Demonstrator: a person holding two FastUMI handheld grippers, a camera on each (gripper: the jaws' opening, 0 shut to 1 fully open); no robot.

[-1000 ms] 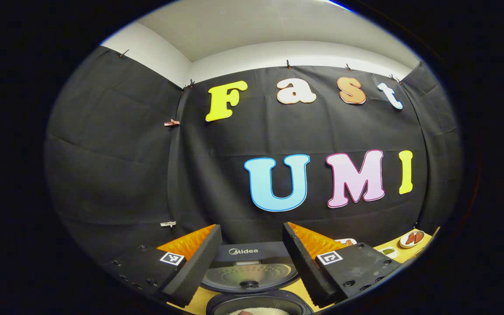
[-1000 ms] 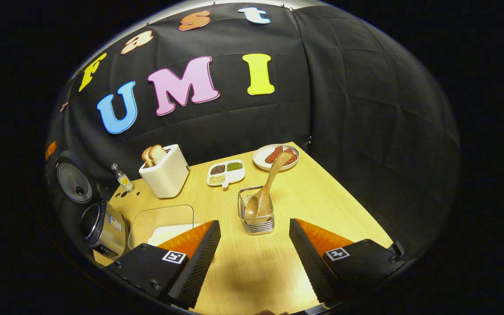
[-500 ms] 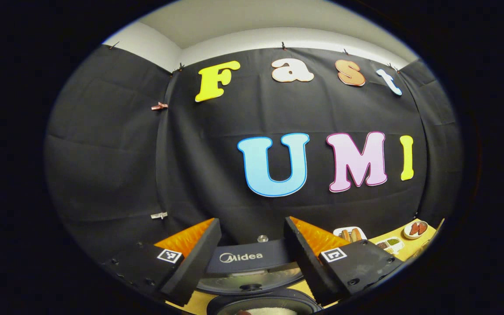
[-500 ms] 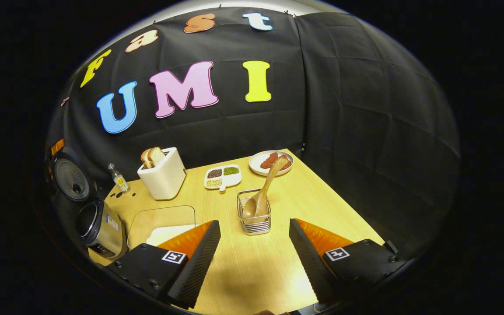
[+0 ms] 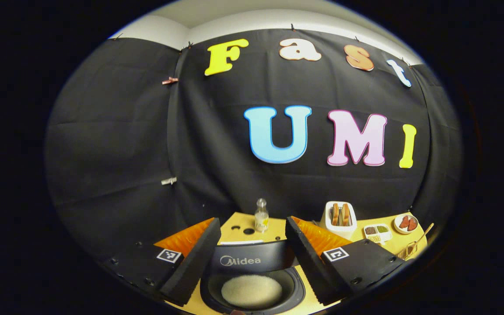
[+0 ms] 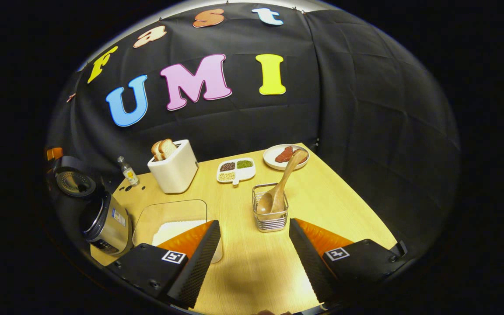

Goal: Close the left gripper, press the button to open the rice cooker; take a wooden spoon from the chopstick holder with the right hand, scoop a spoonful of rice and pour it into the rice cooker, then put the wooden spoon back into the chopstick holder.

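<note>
black cloth hangs behind a pale wooden desk (image 6: 322, 201) crowded with kitchen things. the left gripper (image 5: 252, 258) hovers with its jaws apart, and straight below them the rice cooker (image 5: 252, 286) stands with its lid up, a mound of white rice showing in the pot. the right gripper (image 6: 254, 258) hangs over the desk, jaws spread and holding nothing. just ahead of them, slightly toward the right finger, sits the wire chopstick holder (image 6: 271, 214) with the wooden spoon (image 6: 280, 188) in it, bowl down and handle leaning up and away from the jaws. the clear rice container (image 6: 169, 218) lies ahead of the left finger, partly behind it, and the cooker shows well off beyond it.

judging by the rice in the pot and the spoon in its holder, the work looks finished or nearly so. if another scoop were wanted, the worry is the holder: it looks light, and a pull along the slanted handle could tip it or drag it across the desk. a loose pinch on the handle would let the spoon twist and spill grains before reaching the cooker. the toaster (image 6: 174, 168) and small bottle (image 6: 128, 171) stand farther ahead, out of the way.
</note>
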